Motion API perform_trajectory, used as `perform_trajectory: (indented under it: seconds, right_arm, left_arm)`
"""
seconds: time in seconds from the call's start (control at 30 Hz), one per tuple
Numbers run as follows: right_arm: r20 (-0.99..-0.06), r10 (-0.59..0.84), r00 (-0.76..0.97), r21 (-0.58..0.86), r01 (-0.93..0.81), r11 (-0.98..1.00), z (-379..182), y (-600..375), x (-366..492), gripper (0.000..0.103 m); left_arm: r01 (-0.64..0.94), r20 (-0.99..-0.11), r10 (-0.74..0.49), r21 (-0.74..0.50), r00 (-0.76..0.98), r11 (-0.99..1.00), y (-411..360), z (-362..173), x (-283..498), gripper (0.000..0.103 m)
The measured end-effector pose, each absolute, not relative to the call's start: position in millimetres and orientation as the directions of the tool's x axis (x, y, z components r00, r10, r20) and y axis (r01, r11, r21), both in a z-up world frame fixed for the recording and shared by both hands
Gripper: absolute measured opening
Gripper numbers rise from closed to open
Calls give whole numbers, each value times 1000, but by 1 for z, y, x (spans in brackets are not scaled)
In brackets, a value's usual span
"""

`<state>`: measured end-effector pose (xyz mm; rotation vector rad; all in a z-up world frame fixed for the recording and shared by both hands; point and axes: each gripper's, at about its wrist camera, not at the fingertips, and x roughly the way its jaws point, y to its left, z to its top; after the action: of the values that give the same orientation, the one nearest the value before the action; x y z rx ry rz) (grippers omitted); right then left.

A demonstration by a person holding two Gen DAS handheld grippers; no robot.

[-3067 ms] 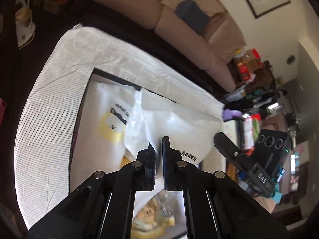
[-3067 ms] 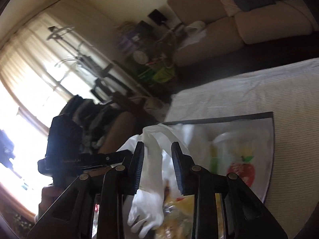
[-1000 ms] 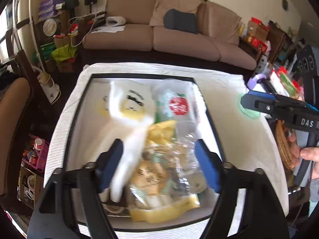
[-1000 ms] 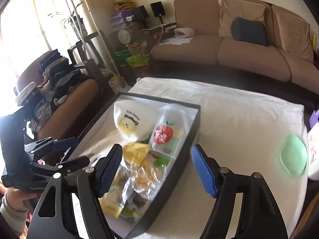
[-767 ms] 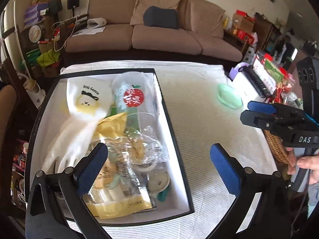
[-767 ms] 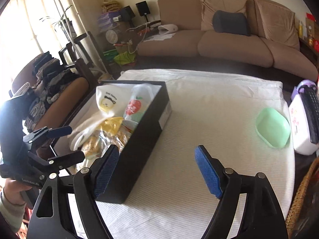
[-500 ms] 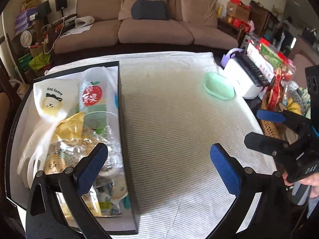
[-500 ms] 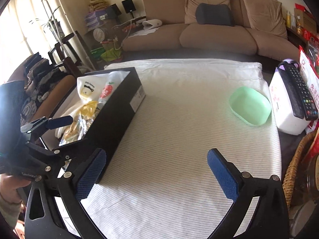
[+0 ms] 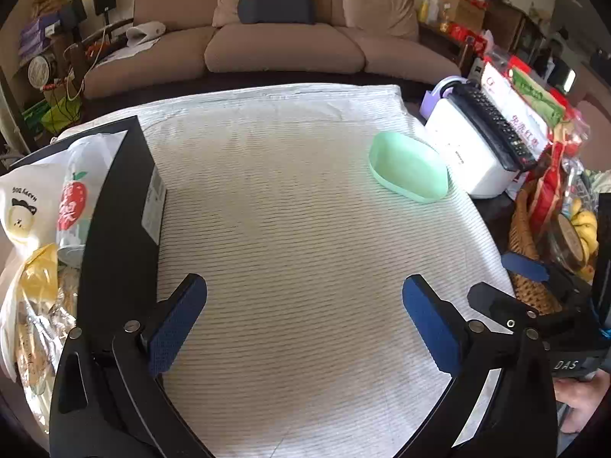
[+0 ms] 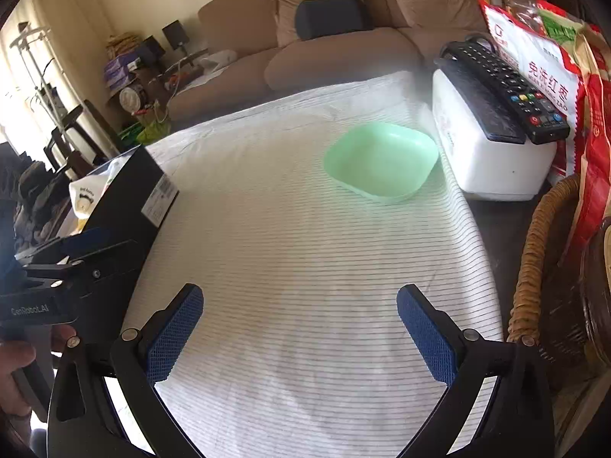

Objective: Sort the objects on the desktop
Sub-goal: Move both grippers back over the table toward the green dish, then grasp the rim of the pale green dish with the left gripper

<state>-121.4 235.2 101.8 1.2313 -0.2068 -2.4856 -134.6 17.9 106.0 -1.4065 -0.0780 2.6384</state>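
1. Striped white cloth (image 9: 305, 229) covers the desk, with a brown sofa (image 9: 282, 42) behind; both tools hover above the bare middle.
2. Left tool (image 9: 304, 318) and right tool (image 10: 299, 326) each have their blue pads wide apart and hold nothing.
3. At the left edge stands a black box (image 9: 118, 206) packed with snack bags (image 9: 42, 286) and a white pouch (image 9: 23, 198).
4. On the far right lies a green dish (image 10: 382, 160), empty, just beside a white appliance (image 10: 481, 160) carrying a remote (image 10: 508, 91).
5. I judge the dish light, stiff and smooth plastic, so likely slippery; its raised rim is the best hold, one pad inside and one outside.
6. Bags would be soft and crinkly; pinch a sealed edge.
7. Most box contents are cut off by the frame or hidden behind its wall; the basket (image 10: 534, 259) at right is only partly seen.
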Motion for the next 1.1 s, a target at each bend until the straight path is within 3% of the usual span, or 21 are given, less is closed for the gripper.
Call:
perform_trajectory:
  seconds: [0.3,0.37,0.4,0.57,0.67,0.77,0.83,0.9,0.97,1.03,1.1]
  right_arm:
    - [-717,-304,-628,300,116,-947,99,263,-184,101]
    - [-708,-276,-650,301,77,-951,95,264,-198,93]
    - [-703,-265,-659,303,60,-951,92,264,-204,87]
    - [-714,-203,-670,289,-18,-957,72,265,-233,84]
    - [-714,-172,-679,267,-37,-963,64,266,-241,74]
    - [-727,-181,-662,288,-55,-956,54,270,-249,70]
    - [-736,-186,-651,296,-64,-953,47,272,-252,61]
    - [-745,-179,-642,289,-69,-955,42,275,-255,35]
    - [-758,-192,-623,297,-68,-952,36,277,-257,17]
    - [-754,-197,-626,300,-62,-952,37,277,-256,17]
    - [-763,-181,-621,278,-63,-958,39,276,-254,16]
  left_arm:
    - [-79,-846,191,-176,-498,-981,55,72,-237,99]
    - [-69,-850,180,-168,-495,-983,63,64,-259,69]
    - [-62,-856,161,-150,-492,-987,67,59,-269,65]
    - [-78,-865,136,-112,-483,-991,86,36,-304,65]
    - [-114,-865,134,-90,-483,-989,100,29,-312,65]
    - [-141,-875,137,-80,-464,-987,113,20,-318,55]
    - [-151,-882,138,-77,-451,-986,119,15,-319,46]
    - [-161,-889,131,-66,-439,-985,125,10,-320,34]
    - [-175,-891,141,-71,-431,-982,129,8,-319,20]
    - [-186,-894,147,-73,-424,-980,134,9,-315,10]
    - [-186,-892,149,-74,-426,-980,133,13,-310,8]
